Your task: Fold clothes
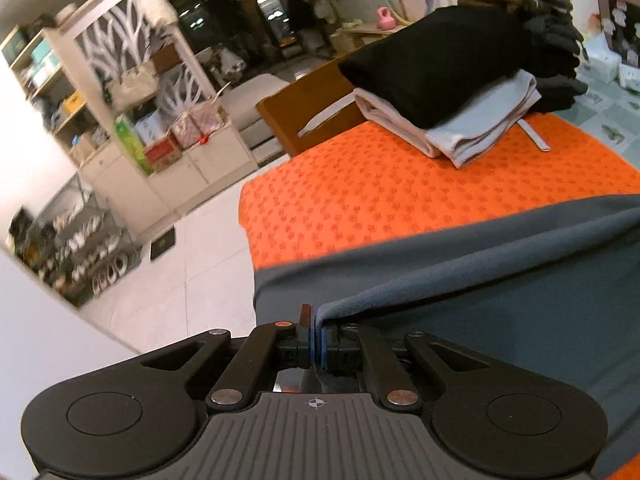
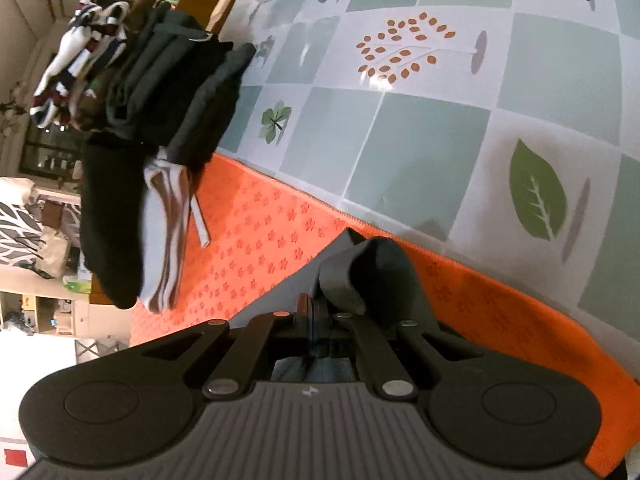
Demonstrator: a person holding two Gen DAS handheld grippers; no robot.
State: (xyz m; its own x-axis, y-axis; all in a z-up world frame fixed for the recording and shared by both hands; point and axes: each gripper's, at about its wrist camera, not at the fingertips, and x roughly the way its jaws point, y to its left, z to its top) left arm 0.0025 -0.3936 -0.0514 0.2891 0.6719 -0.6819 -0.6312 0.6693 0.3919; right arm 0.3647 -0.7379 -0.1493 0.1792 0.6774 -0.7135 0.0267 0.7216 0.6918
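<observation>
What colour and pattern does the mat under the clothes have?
The mat is bright orange with a repeating small flower print, clearest in the left wrist view.

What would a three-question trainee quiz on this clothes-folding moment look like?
1. True or false: the left gripper is shut on an edge of the grey garment.
2. What lies directly under the black folded garment on the orange mat?
A. a pale folded garment
B. a striped towel
C. nothing but the mat
3. Fill in: the right gripper is ____ on a bunched fold of the grey garment.

Key
1. True: the cloth edge runs in between the closed fingers.
2. A: the pale folded garment sits beneath it.
3. shut
</observation>
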